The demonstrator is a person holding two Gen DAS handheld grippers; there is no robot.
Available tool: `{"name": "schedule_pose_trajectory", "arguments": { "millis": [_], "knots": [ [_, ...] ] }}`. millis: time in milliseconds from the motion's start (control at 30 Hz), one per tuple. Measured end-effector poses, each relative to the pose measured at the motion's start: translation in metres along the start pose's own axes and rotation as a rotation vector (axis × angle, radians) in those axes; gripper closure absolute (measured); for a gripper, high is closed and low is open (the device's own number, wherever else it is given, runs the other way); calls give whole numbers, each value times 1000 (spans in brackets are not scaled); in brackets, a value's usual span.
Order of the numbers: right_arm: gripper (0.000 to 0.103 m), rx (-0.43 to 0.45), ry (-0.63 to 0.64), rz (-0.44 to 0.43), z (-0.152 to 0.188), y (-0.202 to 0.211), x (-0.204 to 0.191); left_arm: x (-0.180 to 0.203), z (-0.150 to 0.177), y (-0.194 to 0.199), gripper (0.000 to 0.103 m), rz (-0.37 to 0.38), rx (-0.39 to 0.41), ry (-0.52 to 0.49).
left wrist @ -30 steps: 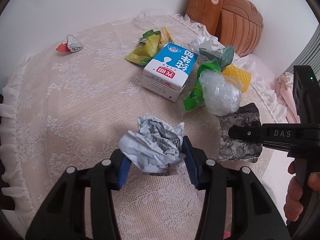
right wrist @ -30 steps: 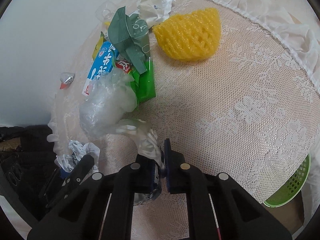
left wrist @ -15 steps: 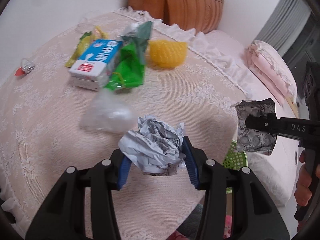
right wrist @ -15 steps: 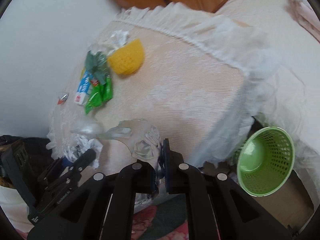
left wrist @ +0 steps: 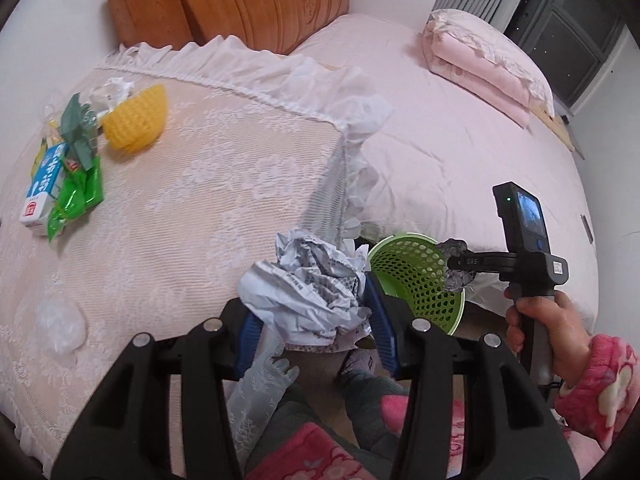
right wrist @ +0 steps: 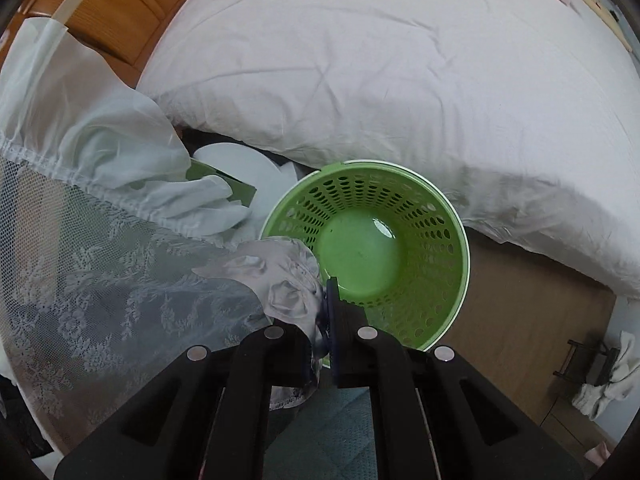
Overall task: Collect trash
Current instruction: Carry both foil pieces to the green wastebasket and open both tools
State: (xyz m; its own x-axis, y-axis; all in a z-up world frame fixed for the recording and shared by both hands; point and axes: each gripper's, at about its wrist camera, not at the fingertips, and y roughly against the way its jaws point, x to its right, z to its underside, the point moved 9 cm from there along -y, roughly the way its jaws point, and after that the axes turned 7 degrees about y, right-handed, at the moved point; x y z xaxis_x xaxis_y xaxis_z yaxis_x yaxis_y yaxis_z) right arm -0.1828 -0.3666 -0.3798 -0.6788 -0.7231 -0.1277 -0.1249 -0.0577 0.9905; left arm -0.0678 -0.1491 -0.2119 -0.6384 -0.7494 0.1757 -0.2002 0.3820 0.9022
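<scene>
Two pieces are pinched in jaws: crumpled paper [left wrist: 308,280] left, blister pack [right wrist: 288,280] right, above the empty basket [right wrist: 400,208]; wrappers [left wrist: 76,196] remain behind on the bench [left wrist: 208,200].

Both grippers now above basket [right wrist: 452,220]

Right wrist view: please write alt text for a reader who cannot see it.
The right hand-held gripper, shut on a silver blister pack, hangs above an empty green basket. The basket stands on the floor between a white bed and a lace-covered table.
</scene>
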Motion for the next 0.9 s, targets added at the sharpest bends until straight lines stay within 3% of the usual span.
{"name": "schedule_pose_trajectory", "arguments": {
  "millis": [67, 133, 333, 667, 800, 900],
  "knots": [
    [84, 3, 5, -16, 4, 2, 11, 21, 0, -8, 56, 5, -21, -37],
    [38, 6, 11, -15, 5, 6, 18, 43, 1, -17, 56, 19, -46, -65],
    [12, 86, 62, 83, -9, 45, 52, 100, 3, -47, 56, 85, -123, -103],
    [3, 157, 80, 186, -20, 90, 109, 170, 22, -95, 54, 160, -260, -114],
    [3, 157, 79, 195, -20, 94, 122, 183, 27, -110, 20, 104, -282, -128],
    [3, 151, 79, 202, -18, 92, 130, 188, 23, -107, 11, 74, -244, -157]
  ]
}}
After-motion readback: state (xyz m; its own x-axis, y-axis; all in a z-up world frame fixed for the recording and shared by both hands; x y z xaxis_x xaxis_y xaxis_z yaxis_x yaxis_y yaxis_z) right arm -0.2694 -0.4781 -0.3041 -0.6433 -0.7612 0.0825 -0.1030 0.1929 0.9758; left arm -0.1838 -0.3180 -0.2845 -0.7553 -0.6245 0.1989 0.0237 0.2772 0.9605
